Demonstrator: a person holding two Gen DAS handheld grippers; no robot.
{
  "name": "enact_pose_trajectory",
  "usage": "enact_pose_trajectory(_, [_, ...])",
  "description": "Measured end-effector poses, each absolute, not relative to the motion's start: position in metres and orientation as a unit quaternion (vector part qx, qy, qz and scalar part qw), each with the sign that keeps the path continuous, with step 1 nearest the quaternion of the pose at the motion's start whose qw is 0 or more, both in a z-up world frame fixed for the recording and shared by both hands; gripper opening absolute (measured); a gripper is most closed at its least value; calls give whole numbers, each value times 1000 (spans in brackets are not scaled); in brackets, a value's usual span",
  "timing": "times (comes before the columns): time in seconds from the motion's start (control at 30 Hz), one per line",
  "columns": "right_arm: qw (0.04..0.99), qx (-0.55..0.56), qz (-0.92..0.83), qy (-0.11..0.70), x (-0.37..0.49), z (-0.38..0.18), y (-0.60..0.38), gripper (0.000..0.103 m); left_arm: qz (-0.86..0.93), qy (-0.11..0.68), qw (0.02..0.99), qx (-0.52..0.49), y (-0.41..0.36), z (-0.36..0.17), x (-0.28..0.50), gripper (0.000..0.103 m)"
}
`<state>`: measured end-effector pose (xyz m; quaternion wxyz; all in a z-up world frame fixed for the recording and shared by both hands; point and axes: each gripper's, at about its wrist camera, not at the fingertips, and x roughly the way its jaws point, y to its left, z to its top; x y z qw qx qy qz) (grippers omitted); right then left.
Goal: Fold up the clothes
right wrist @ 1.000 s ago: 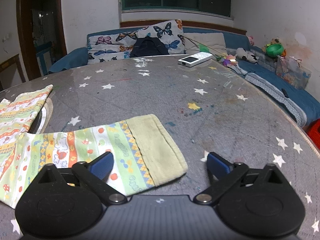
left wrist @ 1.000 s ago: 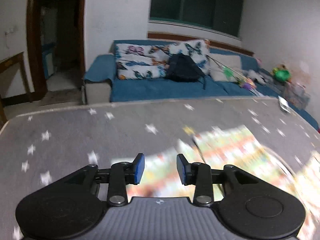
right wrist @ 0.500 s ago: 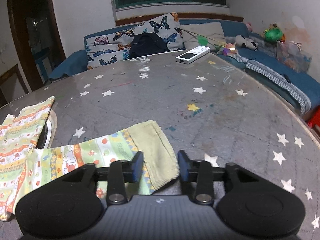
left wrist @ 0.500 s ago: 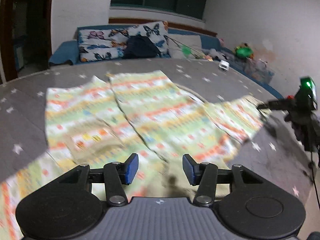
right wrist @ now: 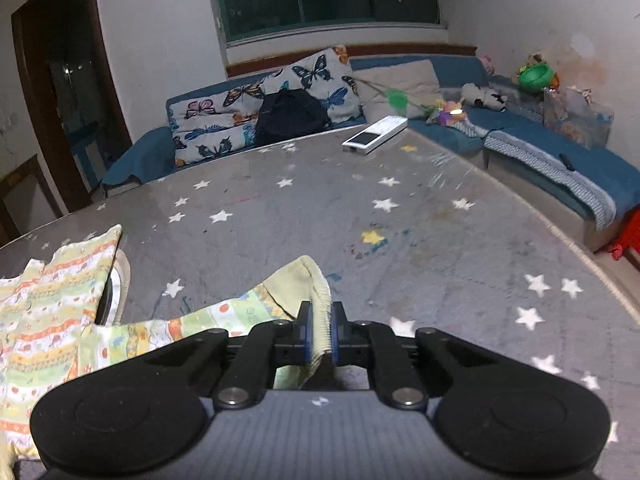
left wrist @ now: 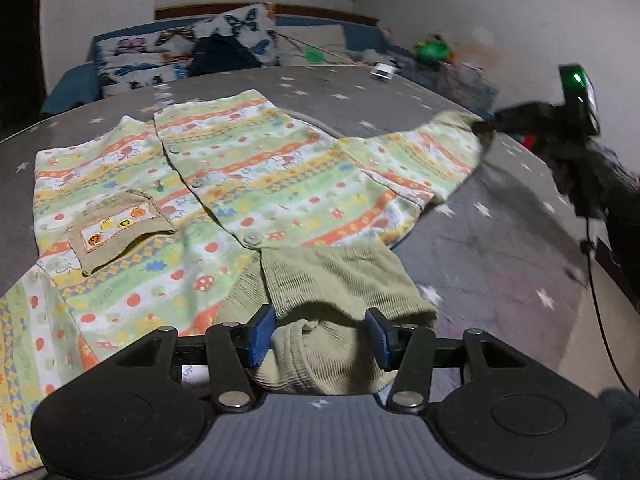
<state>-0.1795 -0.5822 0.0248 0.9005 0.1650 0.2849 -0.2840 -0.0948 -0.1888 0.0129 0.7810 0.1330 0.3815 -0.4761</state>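
**Sleeve cuff pinched, hem between open jaws**

A child's striped cardigan (left wrist: 248,176) lies spread face up on the grey, star-printed surface (right wrist: 420,232), buttons down its front and a small patch pocket (left wrist: 116,236) on one side.

The right hand-held gripper (right wrist: 319,332) has just been closing, and its blue pads now press together on the ribbed olive cuff (right wrist: 316,292) of one sleeve, lifting that end slightly off the surface (the rest of the sleeve trails away to the left of the right wrist view). In the left wrist view this same gripper shows at the far right, holding the sleeve end out from the body of the garment.

The left hand-held gripper (left wrist: 320,338) stands about half open over the cardigan's ribbed olive hem (left wrist: 340,280). Bunched hem fabric sits between its pads; whether they touch it I cannot tell.

A white remote (right wrist: 374,135) lies near the surface's far edge, well apart from the cardigan.
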Motion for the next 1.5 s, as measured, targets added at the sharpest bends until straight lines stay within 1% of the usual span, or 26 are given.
enact_pose_trajectory(0.2, [898,151,-298,286,-197,33,-583,7,-497,389,766,121,-176,13,-115,54])
enact_pose_trajectory(0.3, [897,169,-292,285,-205,38,-581,7,-502,394,762,110,-169,15,-117,55])
enact_pose_trajectory(0.4, [903,199,-272,266,-211,52,-576,7,-504,406,760,62,-156,21,-106,56])
enact_pose_trajectory(0.43, [907,211,-259,257,-211,60,-573,7,-504,403,763,42,-149,25,-104,58])
enact_pose_trajectory(0.47, [911,222,-243,248,-211,69,-569,7,-502,397,767,30,-143,28,-103,62])
enact_pose_trajectory(0.57, [927,249,-169,223,-202,96,-544,7,-486,373,790,16,-127,37,-105,70])
enact_pose_trajectory(0.77, [940,268,-11,211,-157,125,-476,7,-438,361,823,-19,-97,45,-106,72])
enact_pose_trajectory(0.9, [938,252,55,232,-119,120,-428,7,-389,359,847,-48,-69,47,-103,73])
enact_pose_trajectory(1.1, [926,224,120,281,-75,95,-364,7,-305,336,888,-72,-31,51,-102,82])
enact_pose_trajectory(1.13, [924,217,129,289,-71,91,-355,7,-290,331,894,-77,-24,52,-102,85])
enact_pose_trajectory(1.17, [922,209,138,296,-67,87,-346,10,-277,328,900,-81,-19,53,-101,88])
enact_pose_trajectory(1.2, [917,205,150,306,-64,82,-333,13,-263,325,905,-85,-14,53,-101,88])
enact_pose_trajectory(1.27, [917,188,158,316,-67,75,-319,16,-236,319,914,-86,-5,53,-98,91])
enact_pose_trajectory(1.33, [918,170,161,320,-71,72,-310,22,-207,315,922,-87,4,53,-95,93])
enact_pose_trajectory(1.4, [922,153,158,320,-84,74,-311,37,-181,311,929,-90,14,50,-91,96])
enact_pose_trajectory(1.47, [925,138,150,322,-87,72,-318,40,-143,308,936,-93,23,48,-85,99])
enact_pose_trajectory(1.5, [926,126,143,327,-91,71,-322,47,-124,308,939,-94,27,47,-82,100])
